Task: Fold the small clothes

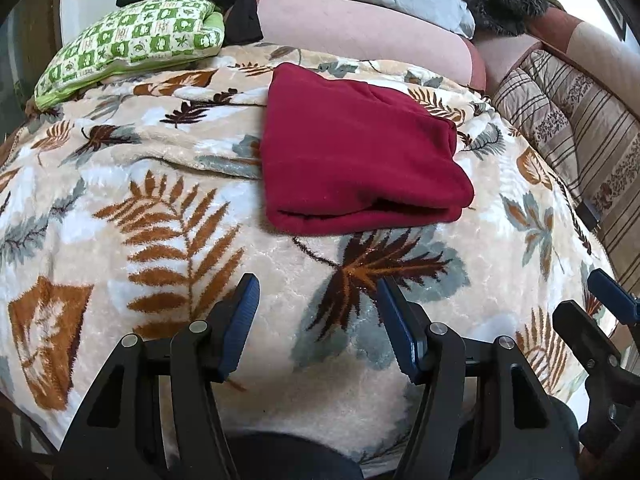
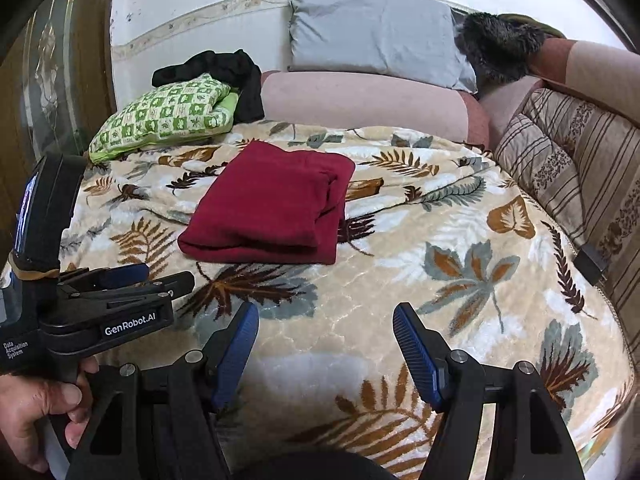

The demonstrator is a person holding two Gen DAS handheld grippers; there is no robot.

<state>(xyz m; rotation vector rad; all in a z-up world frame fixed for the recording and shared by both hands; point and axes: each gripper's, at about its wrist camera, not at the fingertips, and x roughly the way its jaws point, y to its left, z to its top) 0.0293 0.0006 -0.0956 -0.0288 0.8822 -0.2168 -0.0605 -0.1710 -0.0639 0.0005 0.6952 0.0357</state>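
A red cloth [image 1: 360, 152] is seen folded flat on the leaf blanket [image 1: 168, 216], near its middle. The left gripper [image 1: 316, 320] is held over the blanket, just in front of the cloth; its fingers [image 1: 240, 320] are wide apart w/ nothing between them. The right gripper [image 2: 326, 344] is held the same way, fingers [image 2: 416, 348] apart & empty. A green pillow [image 2: 168, 116] is seen behind the cloth, at the blanket's far left edge.

Matt red knit garment [image 1: 360, 152], plush leaf-print blanket [image 1: 160, 240], ribbed blue pads [image 2: 236, 352] on black plastic tongs
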